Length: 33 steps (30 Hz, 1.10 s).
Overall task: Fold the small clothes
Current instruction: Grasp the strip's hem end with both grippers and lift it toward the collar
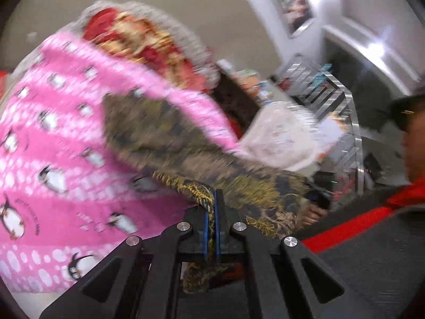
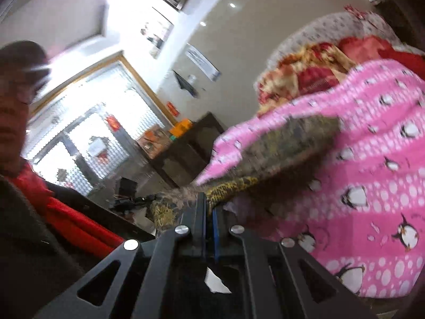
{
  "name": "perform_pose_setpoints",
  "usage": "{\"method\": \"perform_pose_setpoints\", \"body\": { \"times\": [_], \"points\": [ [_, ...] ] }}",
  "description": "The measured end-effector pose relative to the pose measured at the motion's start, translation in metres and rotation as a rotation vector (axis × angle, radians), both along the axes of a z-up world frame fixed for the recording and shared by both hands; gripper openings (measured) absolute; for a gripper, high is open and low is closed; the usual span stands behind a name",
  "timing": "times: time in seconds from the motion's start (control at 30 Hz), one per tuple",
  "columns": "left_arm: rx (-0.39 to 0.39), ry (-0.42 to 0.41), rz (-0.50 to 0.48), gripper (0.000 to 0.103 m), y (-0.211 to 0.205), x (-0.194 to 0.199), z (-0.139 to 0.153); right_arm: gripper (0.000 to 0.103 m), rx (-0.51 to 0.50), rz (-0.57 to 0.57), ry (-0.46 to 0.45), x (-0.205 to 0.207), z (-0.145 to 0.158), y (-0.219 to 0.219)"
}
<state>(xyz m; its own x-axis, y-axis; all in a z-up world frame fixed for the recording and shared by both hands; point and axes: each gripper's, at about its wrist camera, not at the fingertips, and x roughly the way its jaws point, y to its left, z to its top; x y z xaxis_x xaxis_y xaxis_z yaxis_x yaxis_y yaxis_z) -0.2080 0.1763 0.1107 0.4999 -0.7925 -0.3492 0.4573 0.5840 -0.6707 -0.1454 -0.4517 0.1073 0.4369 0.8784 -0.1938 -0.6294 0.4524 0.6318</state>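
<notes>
Your left claw (image 1: 211, 207) and right claw (image 2: 208, 207) each clench an edge of the olive patterned garment (image 1: 170, 135), stretching it taut above the pink penguin blanket (image 1: 53, 138), likely to flatten it for folding.

Bedroom clutter around the bed

A pink penguin-print blanket (image 1: 53, 138) covers the bed, with a red and gold floral quilt (image 1: 138, 42) heaped at its far edge. Framed pictures (image 1: 294, 8) hang on the white wall; a dark cabinet (image 2: 186, 154) stands near the bright window (image 2: 106, 133).
</notes>
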Motion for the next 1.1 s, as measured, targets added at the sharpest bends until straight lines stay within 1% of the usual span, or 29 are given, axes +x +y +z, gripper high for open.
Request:
{"method": "perform_pose_setpoints", "body": {
  "times": [0.07, 0.1, 0.17, 0.2, 0.27, 0.33, 0.37, 0.47, 0.53, 0.6, 0.7, 0.77, 0.8, 0.83, 0.9, 0.93, 0.97, 1.03, 1.07, 1.1],
  "points": [
    [-0.025, -0.038, -0.057, 0.0, -0.002, -0.004, 0.013, 0.003, 0.028, -0.001, -0.04, -0.009, 0.017, -0.008],
    [-0.009, -0.037, -0.064, 0.0, -0.006, -0.001, 0.013, 0.003, 0.027, -0.004, -0.051, -0.011, 0.021, -0.011],
    [0.014, 0.014, -0.063, 0.0, -0.01, 0.01, -0.002, 0.003, 0.026, -0.013, -0.047, -0.007, 0.021, -0.015],
    [0.03, 0.048, -0.053, 0.0, -0.012, 0.018, -0.013, 0.003, 0.028, -0.018, -0.029, 0.0, 0.013, -0.016],
    [0.086, 0.13, -0.014, 0.0, -0.015, 0.033, -0.037, 0.004, 0.024, -0.028, 0.006, 0.011, 0.0, -0.017],
    [0.13, 0.183, 0.044, 0.0, -0.013, 0.048, -0.056, 0.004, 0.015, -0.046, 0.048, 0.027, -0.016, -0.015],
    [0.135, 0.2, 0.073, 0.0, -0.01, 0.056, -0.063, 0.004, 0.013, -0.051, 0.053, 0.035, -0.021, -0.014],
    [0.118, 0.225, 0.178, 0.0, 0.004, 0.09, -0.075, 0.004, -0.007, -0.098, 0.076, 0.071, -0.033, -0.01],
    [0.088, 0.225, 0.231, 0.0, 0.013, 0.119, -0.079, 0.004, -0.009, -0.146, 0.096, 0.103, -0.041, -0.009],
    [0.085, 0.225, 0.262, 0.0, 0.015, 0.149, -0.081, 0.004, -0.024, -0.195, 0.12, 0.138, -0.049, -0.003],
    [0.141, 0.235, 0.291, 0.0, 0.011, 0.208, -0.086, 0.004, -0.07, -0.27, 0.188, 0.197, -0.071, 0.007],
    [0.18, 0.242, 0.301, 0.0, 0.008, 0.249, -0.091, 0.004, -0.082, -0.315, 0.24, 0.235, -0.088, 0.011],
    [0.19, 0.245, 0.308, 0.0, 0.007, 0.267, -0.094, 0.004, -0.111, -0.341, 0.258, 0.256, -0.097, 0.015],
    [0.213, 0.251, 0.317, 0.0, 0.006, 0.288, -0.099, 0.004, -0.129, -0.356, 0.272, 0.268, -0.103, 0.016],
    [0.22, 0.286, 0.328, 0.0, 0.004, 0.317, -0.113, 0.004, -0.183, -0.382, 0.3, 0.296, -0.117, 0.021],
    [0.257, 0.287, 0.331, 0.0, 0.0, 0.33, -0.121, 0.004, -0.207, -0.41, 0.332, 0.311, -0.126, 0.022],
    [0.301, 0.295, 0.334, 0.0, -0.004, 0.339, -0.129, 0.004, -0.208, -0.415, 0.349, 0.318, -0.132, 0.021],
    [0.35, 0.345, 0.339, 0.0, -0.011, 0.349, -0.15, 0.004, -0.235, -0.433, 0.385, 0.334, -0.145, 0.023],
    [0.361, 0.365, 0.336, 0.0, -0.013, 0.353, -0.16, 0.004, -0.245, -0.438, 0.402, 0.338, -0.15, 0.024],
    [0.361, 0.366, 0.338, 0.0, -0.013, 0.353, -0.163, 0.004, -0.253, -0.429, 0.427, 0.342, -0.157, 0.027]
  ]
}}
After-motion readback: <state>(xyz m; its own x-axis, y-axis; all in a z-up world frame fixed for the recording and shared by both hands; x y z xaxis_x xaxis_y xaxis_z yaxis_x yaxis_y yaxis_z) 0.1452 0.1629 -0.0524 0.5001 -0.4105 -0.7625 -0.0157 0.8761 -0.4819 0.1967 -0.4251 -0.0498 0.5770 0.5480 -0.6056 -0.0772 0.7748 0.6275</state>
